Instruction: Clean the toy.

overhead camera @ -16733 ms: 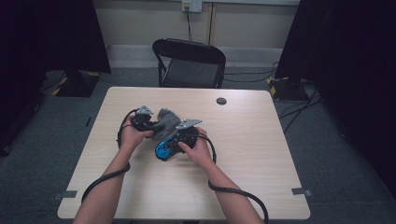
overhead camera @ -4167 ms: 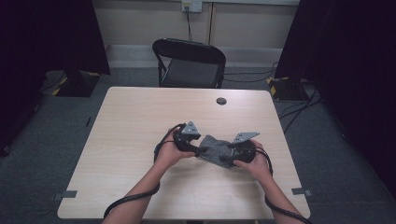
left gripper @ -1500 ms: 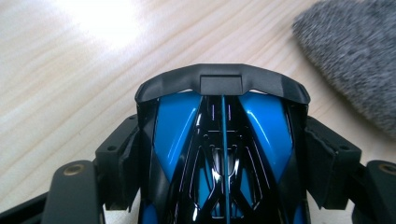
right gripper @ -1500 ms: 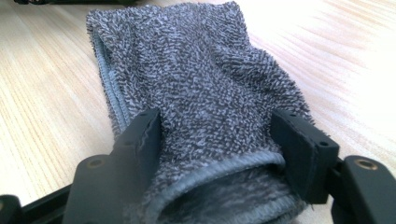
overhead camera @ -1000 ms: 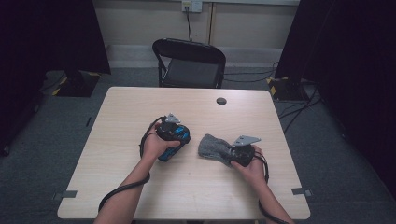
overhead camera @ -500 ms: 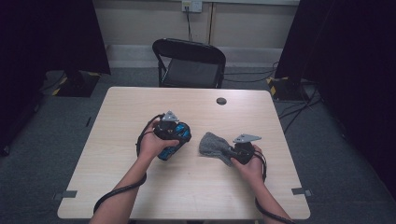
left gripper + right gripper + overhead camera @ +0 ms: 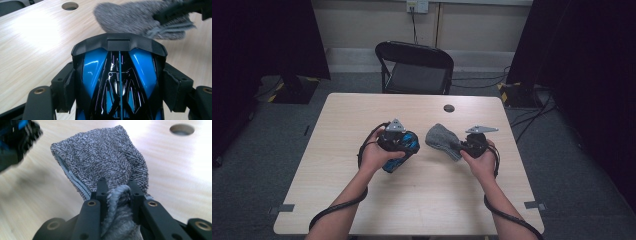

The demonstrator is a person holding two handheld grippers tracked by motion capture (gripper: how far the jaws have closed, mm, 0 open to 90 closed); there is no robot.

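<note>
Since a second ago the right gripper has been closing its fingers on the grey towel, which is now bunched between them, and the cloth rides higher off the counter than it did then, while the blue and black toy car in the left gripper sits slightly higher too. The car is the thing being cared for: the left gripper view shows it clamped across its glossy body, the fingers wide apart and pressing its two flanks, its black end pointing toward twelve o'clock, presumably so the shiny upper surface stays exposed and steady for wiping. In the high view it hangs just left of the counter's centre, with the towel at its three o'clock, near but not touching. The towel is pinched at one gathered corner, so the free part fans out ahead of the right gripper like a pad, a sensible hold for rubbing a surface. Both are held apart above the wood, which I judge to be a pause between passes. At about one o'clock from the towel lies a round hole in the counter, and beyond the far edge stands a black folding chair.
</note>
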